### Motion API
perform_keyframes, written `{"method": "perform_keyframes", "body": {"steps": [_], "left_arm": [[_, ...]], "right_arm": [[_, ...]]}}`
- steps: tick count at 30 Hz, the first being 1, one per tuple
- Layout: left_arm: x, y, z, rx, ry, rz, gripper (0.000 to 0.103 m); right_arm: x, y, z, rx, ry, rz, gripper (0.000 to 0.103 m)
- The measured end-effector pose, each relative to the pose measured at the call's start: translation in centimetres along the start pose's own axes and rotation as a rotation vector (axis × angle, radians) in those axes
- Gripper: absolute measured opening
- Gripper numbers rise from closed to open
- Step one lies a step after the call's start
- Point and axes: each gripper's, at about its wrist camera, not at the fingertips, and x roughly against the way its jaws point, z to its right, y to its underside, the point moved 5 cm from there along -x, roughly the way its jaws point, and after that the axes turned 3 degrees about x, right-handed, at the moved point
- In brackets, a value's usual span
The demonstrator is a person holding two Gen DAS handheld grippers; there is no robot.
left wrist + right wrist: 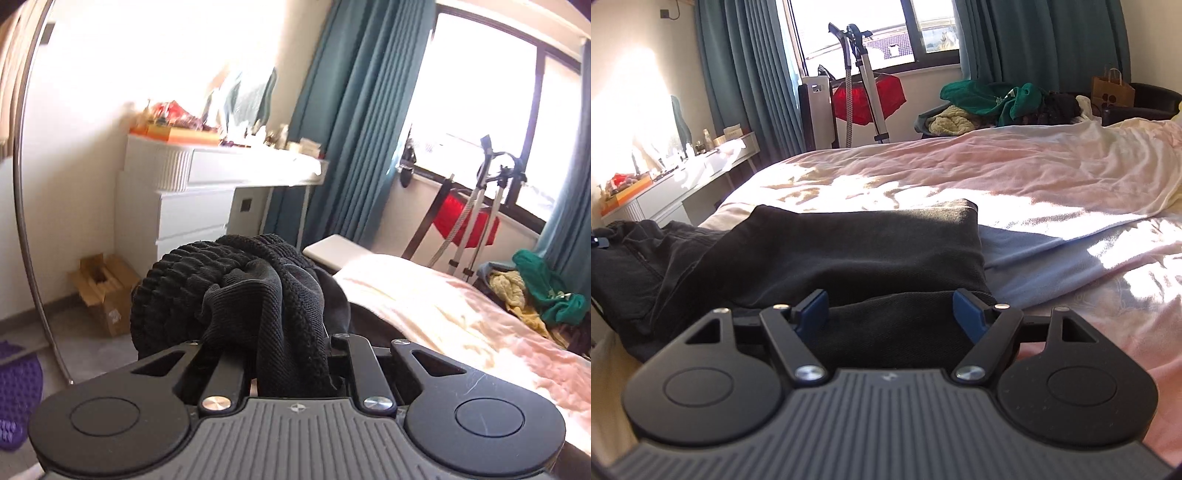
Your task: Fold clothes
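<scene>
Bunching up between its jaws, a black garment (258,295) fills the middle of the left wrist view; the left gripper (291,354) pinches a ribbed, knitted part of it, tilted slightly downward and raised clear of the pink bedspread (461,317), facing a white dresser (192,206).

From the right wrist view, the right gripper (890,314) points slightly downward over the same black garment (849,243), which lies spread on the bedspread (997,177). Its blue pads (967,314) stand wide apart, with dark fabric beneath and between them, unpinched.
</scene>
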Motion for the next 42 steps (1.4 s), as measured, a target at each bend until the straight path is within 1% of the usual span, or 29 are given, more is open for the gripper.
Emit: {"method": "perform_keyframes", "body": {"steps": [2, 5, 8, 10, 13, 15, 18, 19, 20, 22, 24, 25, 27, 29, 30, 31, 32, 33, 34, 35, 36, 37, 39, 42], "left_arm": [[2.1, -1.7, 4.0, -0.058, 0.014, 0.055, 0.014], [5.5, -2.7, 10.4, -0.152, 0.034, 0.143, 0.013], [9.0, -2.2, 17.9, -0.237, 0.072, 0.23, 0.013], [11.0, -0.7, 22.7, -0.296, 0.108, 0.283, 0.013], [13.8, 3.3, 30.1, -0.401, 0.171, 0.351, 0.013], [15.4, 7.9, 34.7, -0.48, 0.218, 0.382, 0.013], [16.8, 14.6, 40.0, -0.583, 0.292, 0.381, 0.013], [16.6, 16.9, 41.3, -0.613, 0.315, 0.369, 0.013], [15.6, 19.3, 42.3, -0.645, 0.339, 0.348, 0.013], [14.5, 23.6, 43.9, -0.7, 0.377, 0.29, 0.013], [13.5, 28.5, 45.2, -0.779, 0.413, 0.206, 0.014], [13.3, 30.3, 45.6, -0.821, 0.422, 0.191, 0.014], [13.1, 33.4, 46.0, -0.915, 0.419, 0.211, 0.015], [12.6, 34.9, 45.2, -0.986, 0.417, 0.236, 0.017], [12.2, 34.9, 45.1, -1.004, 0.43, 0.222, 0.019], [11.8, 34.9, 44.9, -1.022, 0.442, 0.208, 0.026], [11.4, 34.9, 44.7, -1.04, 0.455, 0.194, 0.028], [11.1, 34.9, 44.5, -1.06, 0.464, 0.184, 0.038], [10.8, 34.7, 43.8, -1.085, 0.459, 0.185, 0.059], [10.6, 34.3, 41.8, -1.108, 0.44, 0.191, 0.068], [10.4, 33.7, 40.6, -1.127, 0.436, 0.195, 0.079], [10.7, 33.2, 39.5, -1.138, 0.452, 0.196, 0.085], [12.6, 32.7, 36.9, -1.167, 0.479, 0.182, 0.091], [14.2, 32.2, 33.1, -1.238, 0.45, 0.205, 0.092]], "right_arm": [[0.9, -1.0, 1.3, -0.046, 0.023, 0.031, 0.076], [2.4, -2.2, 3.7, -0.119, 0.055, 0.069, 0.076], [3.8, -3.0, 6.8, -0.225, 0.09, 0.082, 0.076], [4.5, -3.3, 8.8, -0.293, 0.099, 0.09, 0.076], [5.6, -3.6, 11.6, -0.378, 0.123, 0.11, 0.077], [6.0, -3.7, 13.4, -0.429, 0.148, 0.124, 0.078], [6.2, -3.6, 15.9, -0.496, 0.183, 0.143, 0.078], [6.1, -3.5, 16.7, -0.517, 0.193, 0.147, 0.078], [6.1, -3.4, 17.5, -0.539, 0.199, 0.152, 0.078], [5.9, -3.1, 18.7, -0.579, 0.208, 0.158, 0.078], [5.6, -2.8, 19.5, -0.605, 0.212, 0.154, 0.078], [5.4, -2.7, 19.8, -0.616, 0.208, 0.153, 0.078], [5.0, -2.4, 20.2, -0.637, 0.196, 0.152, 0.078], [5.0, -2.3, 20.3, -0.651, 0.18, 0.155, 0.078], [4.8, -2.3, 20.3, -0.655, 0.174, 0.155, 0.078], [4.7, -2.3, 20.1, -0.658, 0.165, 0.152, 0.078], [4.5, -2.3, 20.0, -0.661, 0.153, 0.148, 0.078], [4.4, -2.3, 19.8, -0.663, 0.141, 0.144, 0.078], [4.3, -2.3, 19.6, -0.665, 0.128, 0.141, 0.078], [4.2, -2.2, 19.4, -0.671, 0.109, 0.137, 0.078], [4.1, -2.1, 19.2, -0.68, 0.088, 0.132, 0.078], [4.0, -2.1, 19.1, -0.689, 0.068, 0.126, 0.078], [3.7, -1.8, 18.6, -0.719, 0.012, 0.102, 0.078], [3.2, -1.2, 17.7, -0.757, -0.054, 0.065, 0.079]]}}
